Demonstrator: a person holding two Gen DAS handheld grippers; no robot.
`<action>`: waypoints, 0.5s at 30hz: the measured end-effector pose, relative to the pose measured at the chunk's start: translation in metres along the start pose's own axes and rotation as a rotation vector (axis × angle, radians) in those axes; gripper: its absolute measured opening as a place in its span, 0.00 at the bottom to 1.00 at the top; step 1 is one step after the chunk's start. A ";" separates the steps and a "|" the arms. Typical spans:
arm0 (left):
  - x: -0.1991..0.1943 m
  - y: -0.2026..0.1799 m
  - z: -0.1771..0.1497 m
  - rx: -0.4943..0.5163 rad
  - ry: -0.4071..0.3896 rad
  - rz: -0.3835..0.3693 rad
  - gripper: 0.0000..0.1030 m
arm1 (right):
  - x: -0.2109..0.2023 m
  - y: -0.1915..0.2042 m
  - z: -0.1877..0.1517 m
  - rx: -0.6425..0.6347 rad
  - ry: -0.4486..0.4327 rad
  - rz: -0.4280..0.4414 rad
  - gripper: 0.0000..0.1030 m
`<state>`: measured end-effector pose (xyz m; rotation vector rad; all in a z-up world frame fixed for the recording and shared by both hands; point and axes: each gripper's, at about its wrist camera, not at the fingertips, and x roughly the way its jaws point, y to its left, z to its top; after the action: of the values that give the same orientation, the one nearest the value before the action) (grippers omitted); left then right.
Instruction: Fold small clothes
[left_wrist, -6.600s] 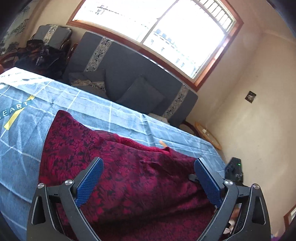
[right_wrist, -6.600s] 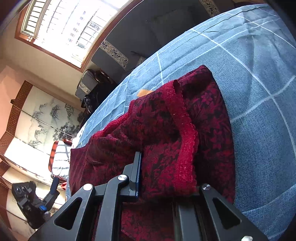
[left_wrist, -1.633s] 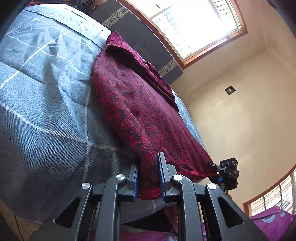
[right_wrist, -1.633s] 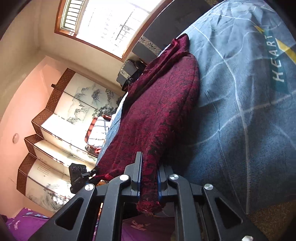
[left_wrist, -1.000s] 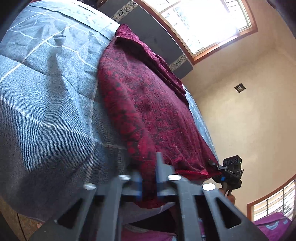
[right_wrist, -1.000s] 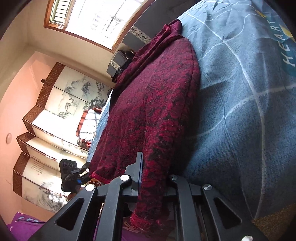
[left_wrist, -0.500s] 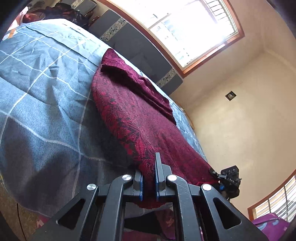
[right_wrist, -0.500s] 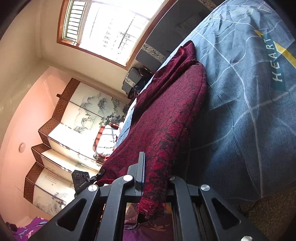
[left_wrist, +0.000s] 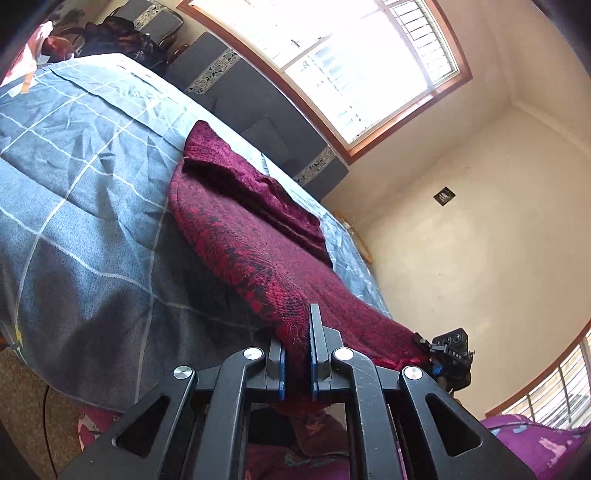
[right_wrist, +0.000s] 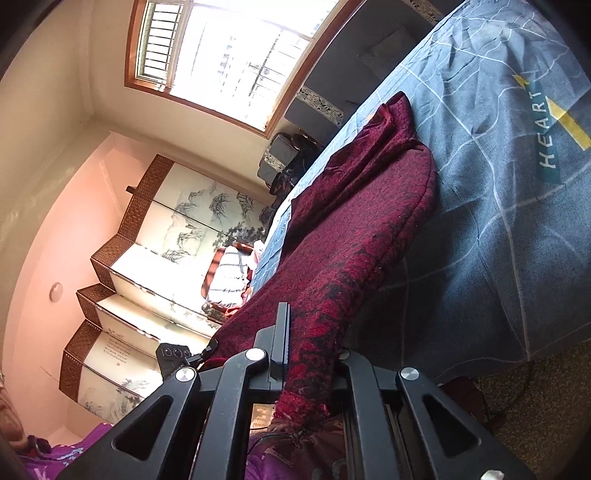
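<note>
A dark red patterned knit garment (left_wrist: 251, 236) lies stretched along the blue checked bedspread (left_wrist: 81, 192), its far end bunched in folds. My left gripper (left_wrist: 296, 332) is shut on the garment's near left corner, off the bed's front edge. My right gripper (right_wrist: 308, 332) is shut on the near right corner of the garment (right_wrist: 362, 229), whose hem hangs down between the fingers. Each gripper shows small in the other's view, the right gripper (left_wrist: 448, 350) and the left gripper (right_wrist: 173, 356). The near hem is taut between them.
A grey sofa (left_wrist: 236, 85) stands beyond the bed under a bright window (left_wrist: 351, 51). A painted folding screen (right_wrist: 147, 266) stands at the left side. A chair with dark clothes (left_wrist: 110, 33) is at the far corner. Purple fabric (left_wrist: 532, 439) lies below me.
Both grippers, shut on the garment's corners throughout the last seconds, have lifted and drawn back from the bed, pulling the garment straighter. Earlier the left gripper was open over the crumpled garment.
</note>
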<state>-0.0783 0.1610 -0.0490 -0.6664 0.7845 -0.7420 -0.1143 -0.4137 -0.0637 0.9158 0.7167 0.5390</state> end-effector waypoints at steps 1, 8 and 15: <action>-0.001 -0.002 0.003 0.000 -0.008 -0.003 0.09 | -0.001 0.001 0.003 0.005 -0.005 0.004 0.08; 0.011 -0.020 0.045 0.048 -0.053 -0.024 0.09 | 0.004 0.017 0.041 -0.021 -0.042 0.018 0.08; 0.037 -0.024 0.084 0.094 -0.097 0.001 0.09 | 0.024 0.024 0.088 -0.076 -0.062 -0.017 0.08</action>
<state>-0.0004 0.1394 0.0003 -0.6121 0.6575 -0.7361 -0.0350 -0.4304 -0.0149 0.8510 0.6430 0.5175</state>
